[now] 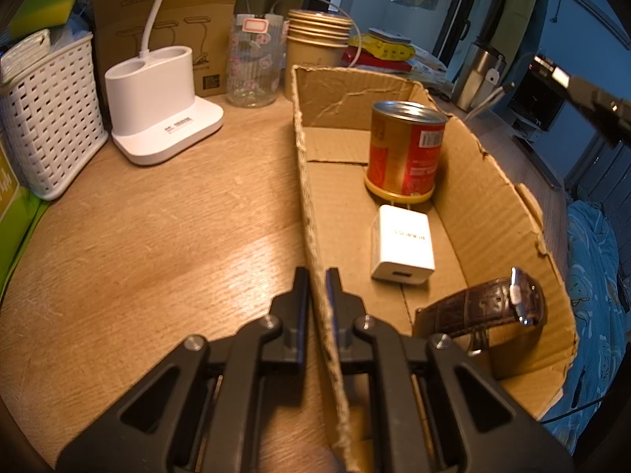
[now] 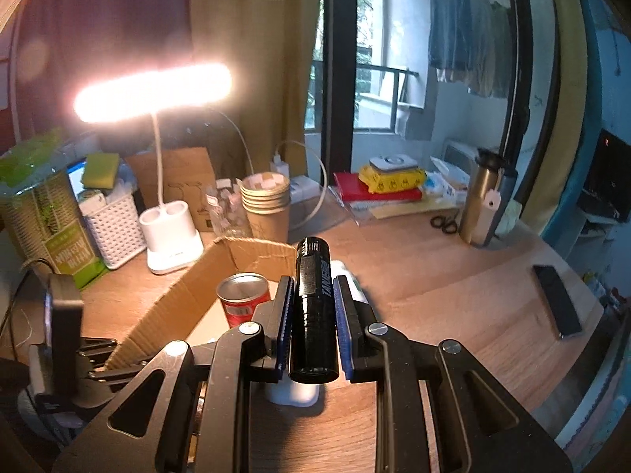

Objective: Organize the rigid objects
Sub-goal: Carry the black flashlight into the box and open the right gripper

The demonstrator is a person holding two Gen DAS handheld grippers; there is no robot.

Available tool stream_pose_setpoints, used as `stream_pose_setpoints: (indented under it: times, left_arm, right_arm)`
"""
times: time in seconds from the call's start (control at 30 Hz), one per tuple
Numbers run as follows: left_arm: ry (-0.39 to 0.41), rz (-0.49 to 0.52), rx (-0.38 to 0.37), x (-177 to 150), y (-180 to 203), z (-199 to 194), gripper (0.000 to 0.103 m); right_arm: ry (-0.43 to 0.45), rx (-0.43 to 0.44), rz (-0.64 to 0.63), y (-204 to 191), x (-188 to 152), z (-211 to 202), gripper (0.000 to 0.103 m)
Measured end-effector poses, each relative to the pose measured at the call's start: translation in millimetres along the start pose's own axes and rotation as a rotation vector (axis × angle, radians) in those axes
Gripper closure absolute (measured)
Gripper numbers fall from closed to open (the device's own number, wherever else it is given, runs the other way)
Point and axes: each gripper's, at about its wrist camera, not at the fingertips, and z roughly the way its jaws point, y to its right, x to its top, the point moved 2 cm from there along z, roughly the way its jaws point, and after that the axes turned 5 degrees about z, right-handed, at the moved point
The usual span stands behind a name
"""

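A shallow cardboard box (image 1: 493,181) lies on the wooden desk. It holds a red can (image 1: 406,149), a white charger cube (image 1: 402,248) and a brown leather watch (image 1: 489,307). My left gripper (image 1: 317,276) is shut on the box's left wall (image 1: 311,213). My right gripper (image 2: 313,287) is shut on a black flashlight (image 2: 315,307) and holds it above the desk, just right of the box (image 2: 189,295) and the can (image 2: 244,299). A white object (image 2: 292,392) lies under the flashlight, mostly hidden.
A white lamp base (image 1: 161,106), a white basket (image 1: 47,114), a glass jar (image 1: 256,63) and stacked paper cups (image 1: 315,47) stand behind the box. A steel flask (image 2: 483,197), scissors (image 2: 443,222), books (image 2: 378,189) and a black phone (image 2: 558,301) lie to the right.
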Motion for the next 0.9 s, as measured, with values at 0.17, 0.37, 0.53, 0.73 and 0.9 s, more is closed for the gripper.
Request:
stream_pose_setpoints:
  times: [0.17, 0.37, 0.53, 0.73, 0.9]
  left_arm:
    - [0.000, 0.000, 0.000, 0.1, -0.8, 0.0, 0.093]
    - [0.000, 0.000, 0.000, 0.1, -1.0, 0.0, 0.093]
    - [0.000, 0.000, 0.000, 0.0, -1.1, 0.1, 0.093]
    - [0.000, 0.000, 0.000, 0.0, -1.2, 0.1, 0.093]
    - [0.000, 0.000, -0.001, -0.1, -0.7, 0.1, 0.093]
  right_arm:
    - [0.041, 0.022, -0.029, -12.9, 8.2, -14.8, 0.081]
    - [0.062, 0.048, -0.078, -30.9, 10.9, -22.3, 0.081]
    - [0.082, 0.071, -0.116, -48.0, 16.7, -28.1, 0.081]
    - [0.124, 0.103, -0.150, -67.1, 29.9, -40.5, 0.081]
    - [0.119, 0.140, -0.167, -79.7, 31.5, -35.9, 0.081]
